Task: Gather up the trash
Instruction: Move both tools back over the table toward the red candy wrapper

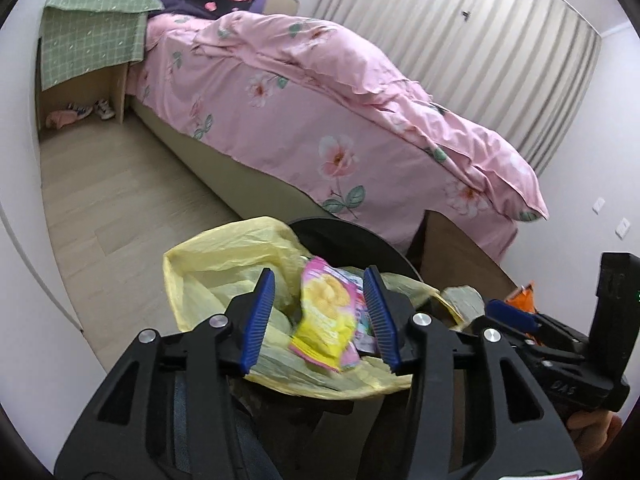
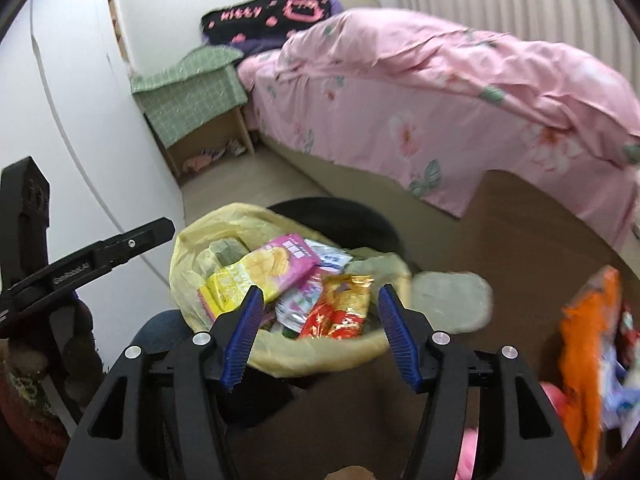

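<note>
Both grippers, left gripper (image 1: pixel 322 318) and right gripper (image 2: pixel 320 332), are hanging with jaws spread wide and gripping nothing over the yellow trash bag (image 2: pixel 188 280), where a pink chip packet (image 2: pixel 264 272) is lying beside a red-gold wrapper (image 2: pixel 344 308), while an orange wrapper (image 2: pixel 588 344) is lying on the dark table (image 2: pixel 532 232) at the right.

One black bin (image 2: pixel 340 216) with one yellow bag (image 2: pixel 188 248) holds at least four snack wrappers (image 2: pixel 264 268), beside one bed (image 2: pixel 400 120), one bedside cabinet (image 2: pixel 192 112), and one orange packet (image 2: pixel 588 340) on the desk (image 2: pixel 520 220).
</note>
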Action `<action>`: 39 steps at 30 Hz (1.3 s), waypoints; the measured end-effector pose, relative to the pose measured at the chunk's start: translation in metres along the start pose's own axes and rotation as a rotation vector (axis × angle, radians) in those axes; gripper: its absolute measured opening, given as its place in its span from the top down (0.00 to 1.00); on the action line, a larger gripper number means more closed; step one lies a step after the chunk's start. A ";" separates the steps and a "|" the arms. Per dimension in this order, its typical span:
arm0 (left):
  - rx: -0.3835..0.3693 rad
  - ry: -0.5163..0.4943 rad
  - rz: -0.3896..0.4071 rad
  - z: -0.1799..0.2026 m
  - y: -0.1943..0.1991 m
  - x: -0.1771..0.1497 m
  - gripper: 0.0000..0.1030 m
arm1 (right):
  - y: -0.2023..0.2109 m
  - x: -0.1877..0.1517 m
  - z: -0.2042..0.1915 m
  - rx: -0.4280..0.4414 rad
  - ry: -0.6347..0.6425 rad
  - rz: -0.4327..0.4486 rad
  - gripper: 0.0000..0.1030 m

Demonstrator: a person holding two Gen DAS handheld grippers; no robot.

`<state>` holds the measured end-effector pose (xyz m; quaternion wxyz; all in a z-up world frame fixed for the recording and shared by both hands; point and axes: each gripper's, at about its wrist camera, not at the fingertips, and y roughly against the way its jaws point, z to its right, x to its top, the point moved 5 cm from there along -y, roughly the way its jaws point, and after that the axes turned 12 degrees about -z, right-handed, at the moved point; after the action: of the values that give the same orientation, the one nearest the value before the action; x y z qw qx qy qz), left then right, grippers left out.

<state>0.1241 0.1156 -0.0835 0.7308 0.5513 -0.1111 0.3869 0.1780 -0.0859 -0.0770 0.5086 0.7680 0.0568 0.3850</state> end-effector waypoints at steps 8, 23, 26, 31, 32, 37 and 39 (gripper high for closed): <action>-0.061 -0.159 -0.032 0.063 0.000 -0.016 0.52 | 0.070 -0.068 0.043 -0.175 -0.096 0.069 0.46; -0.263 -0.564 -0.167 0.216 -0.015 -0.095 0.49 | 0.175 -0.203 0.126 -0.440 -0.398 0.198 0.45; -0.291 -0.623 -0.174 0.237 -0.016 -0.107 0.49 | 0.174 -0.222 0.137 -0.477 -0.434 0.183 0.45; -0.319 -0.716 -0.188 0.280 -0.031 -0.111 0.46 | 0.174 -0.247 0.151 -0.464 -0.489 0.189 0.45; -0.323 -0.729 -0.187 0.289 -0.036 -0.109 0.46 | 0.174 -0.254 0.152 -0.464 -0.498 0.190 0.45; -0.332 -0.767 -0.186 0.334 -0.062 -0.094 0.46 | 0.174 -0.272 0.163 -0.457 -0.553 0.195 0.45; -0.336 -0.753 -0.211 0.349 -0.076 -0.088 0.46 | 0.174 -0.277 0.168 -0.446 -0.591 0.210 0.45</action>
<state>0.2093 -0.2414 -0.0621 0.7544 0.5359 -0.3747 0.0580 0.0412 -0.4254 -0.1130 0.6154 0.7179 -0.2565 0.2002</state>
